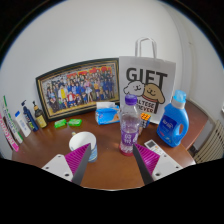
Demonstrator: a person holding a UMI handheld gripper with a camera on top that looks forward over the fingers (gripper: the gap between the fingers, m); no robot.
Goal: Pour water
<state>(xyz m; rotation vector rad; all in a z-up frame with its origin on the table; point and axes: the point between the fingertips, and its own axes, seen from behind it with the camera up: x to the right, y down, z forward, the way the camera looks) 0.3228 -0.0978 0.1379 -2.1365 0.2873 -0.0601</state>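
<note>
A clear water bottle with a purple cap and purple label stands upright on the brown wooden table, just beyond my right finger. A white and blue cup stands to its left, right above my left finger's pad. My gripper is open, its magenta pads spread wide, with only bare table between them. Neither finger touches the bottle or the cup.
A blue detergent bottle stands right of the water bottle. Behind are a white "GIFT" paper bag and a framed group photo. Tubes and small bottles line the left edge; green items lie near the frame.
</note>
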